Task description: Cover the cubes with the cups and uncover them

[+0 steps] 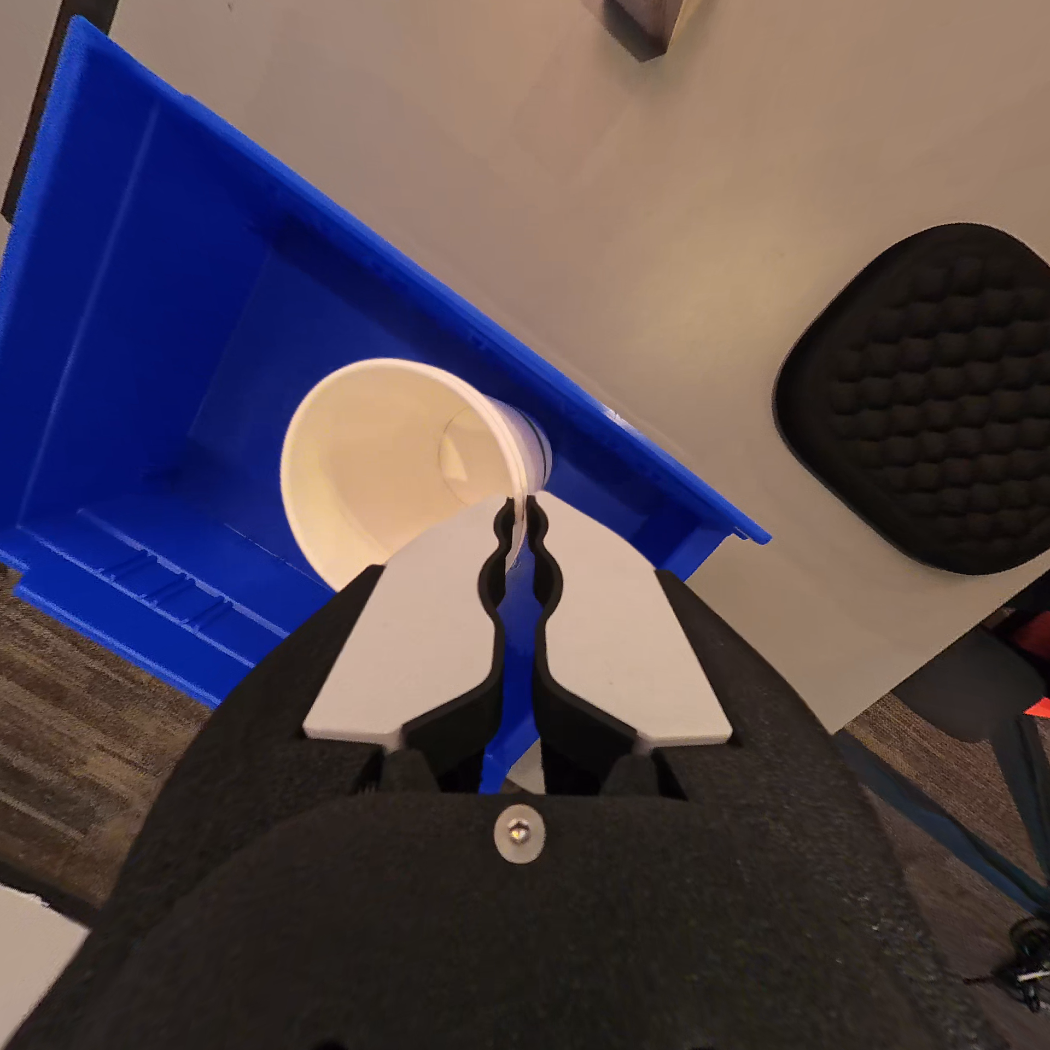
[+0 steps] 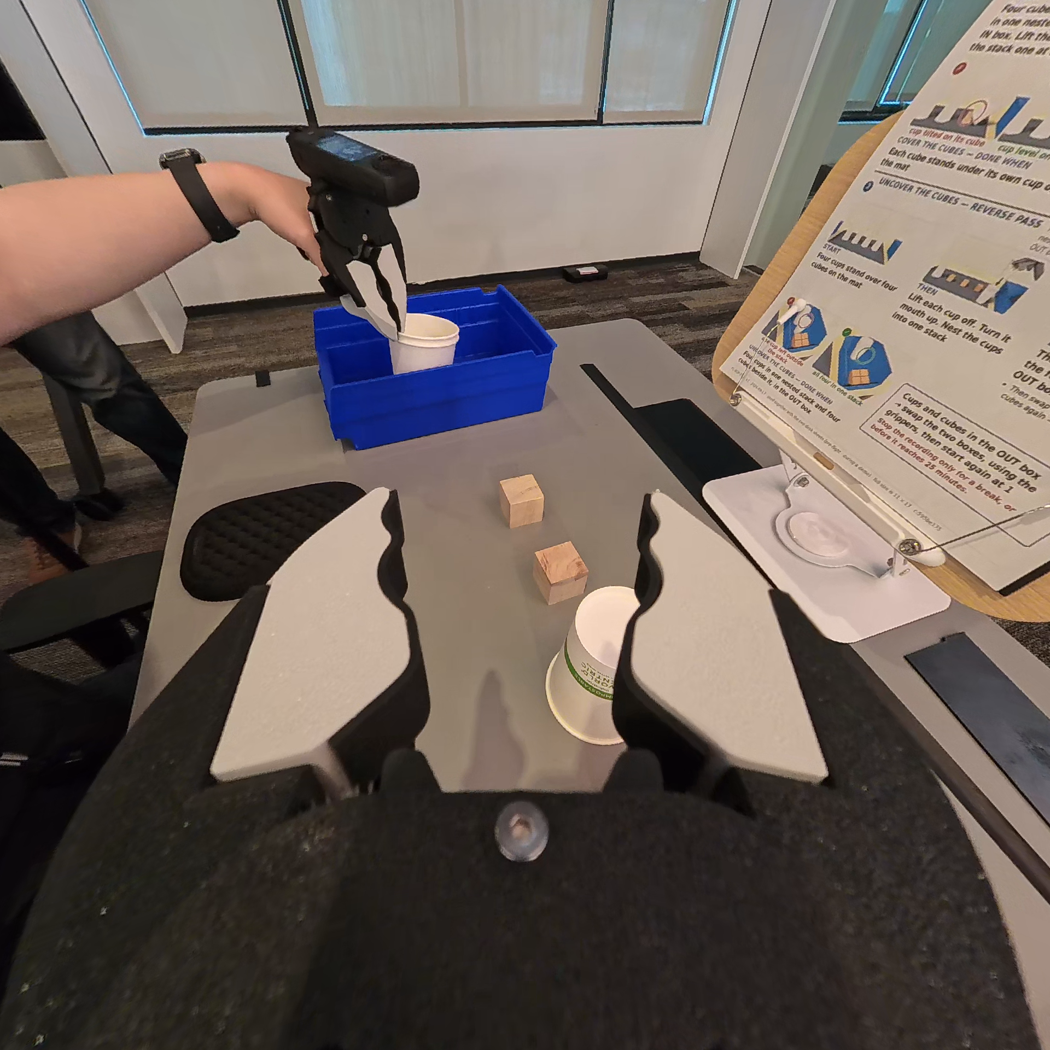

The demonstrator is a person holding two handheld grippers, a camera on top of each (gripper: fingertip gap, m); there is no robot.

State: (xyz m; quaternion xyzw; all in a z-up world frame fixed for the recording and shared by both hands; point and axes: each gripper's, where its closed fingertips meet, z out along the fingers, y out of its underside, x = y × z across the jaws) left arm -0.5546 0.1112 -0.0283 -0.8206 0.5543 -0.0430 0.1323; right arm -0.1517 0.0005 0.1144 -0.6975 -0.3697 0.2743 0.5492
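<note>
My left gripper [image 1: 518,503] is shut on the rim of a white paper cup stack [image 1: 398,454], mouth up, inside the blue bin [image 1: 142,341]. The right wrist view shows that same gripper [image 2: 392,326] pinching the cup stack [image 2: 425,344] in the bin [image 2: 443,392]. My right gripper [image 2: 520,511] is open and empty above the grey table. Two wooden cubes [image 2: 521,500] [image 2: 559,571] stand bare on the table ahead of it. An upside-down white cup [image 2: 591,665] stands beside my right finger, partly hidden by it.
A black textured pad [image 2: 261,534] lies at the table's left; it also shows in the left wrist view [image 1: 926,398]. An instruction board on a white stand [image 2: 824,545] is at the right. A person's forearm [image 2: 113,227] reaches in from the left.
</note>
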